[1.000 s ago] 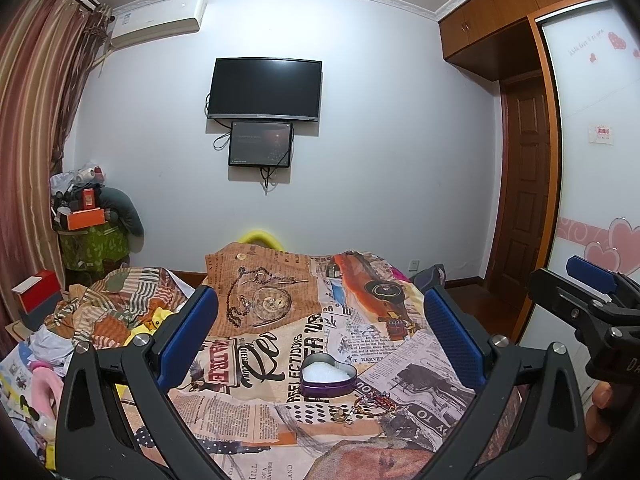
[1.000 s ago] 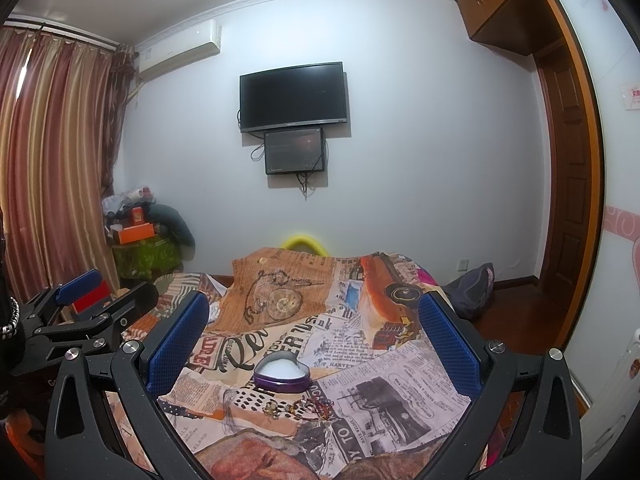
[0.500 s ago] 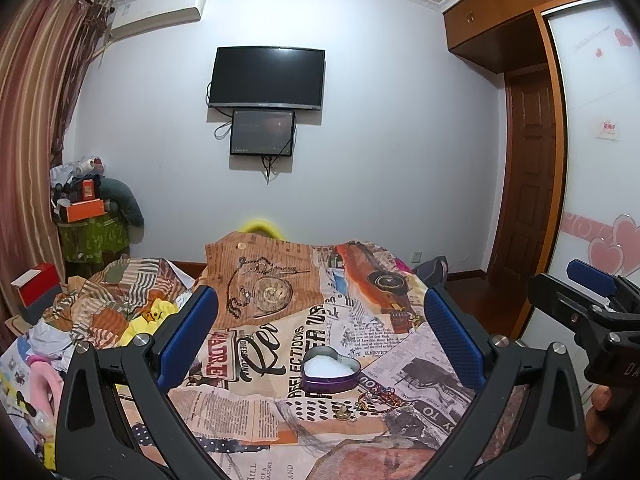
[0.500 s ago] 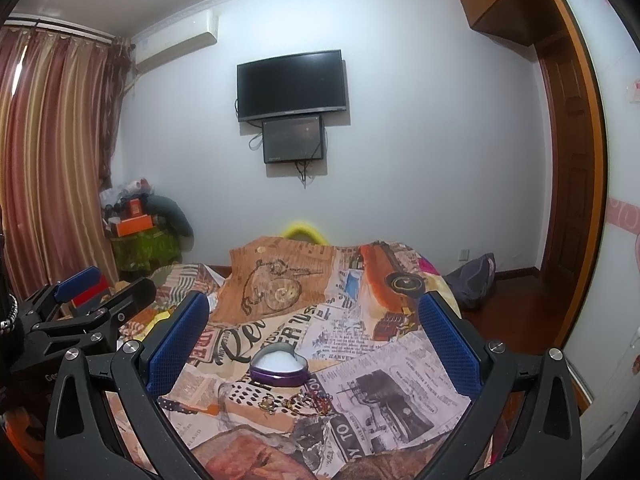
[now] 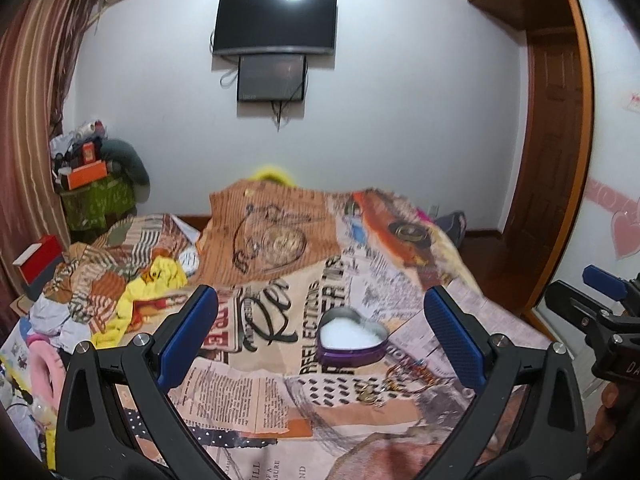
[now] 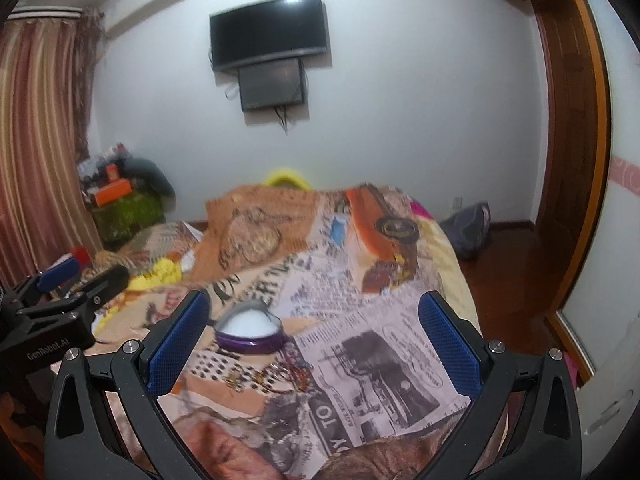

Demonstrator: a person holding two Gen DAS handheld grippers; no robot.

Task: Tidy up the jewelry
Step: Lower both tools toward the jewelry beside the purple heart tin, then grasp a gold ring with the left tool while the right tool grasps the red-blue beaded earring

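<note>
In the left wrist view, the left gripper (image 5: 320, 320) is hanging wide and empty above the heart-shaped tin (image 5: 352, 338), with the tangled jewelry (image 5: 394, 382) lying just in front of it on the bedspread (image 5: 256, 384). In the right wrist view, the right gripper (image 6: 312, 336) is spreading equally wide, and it should probably be coming down slowly over one strand rather than the heap; only here is the chains' coloured beading showing.

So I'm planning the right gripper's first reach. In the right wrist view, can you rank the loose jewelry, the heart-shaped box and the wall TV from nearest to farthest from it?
From the right gripper, open over the bedspread:
1. Loose jewelry, tangled on the bedspread between the fingers, just left of centre.
2. Heart-shaped box, lid off, just behind the jewelry, nearer the left finger.
3. Wall TV, on the far wall, beyond the bed.
</note>
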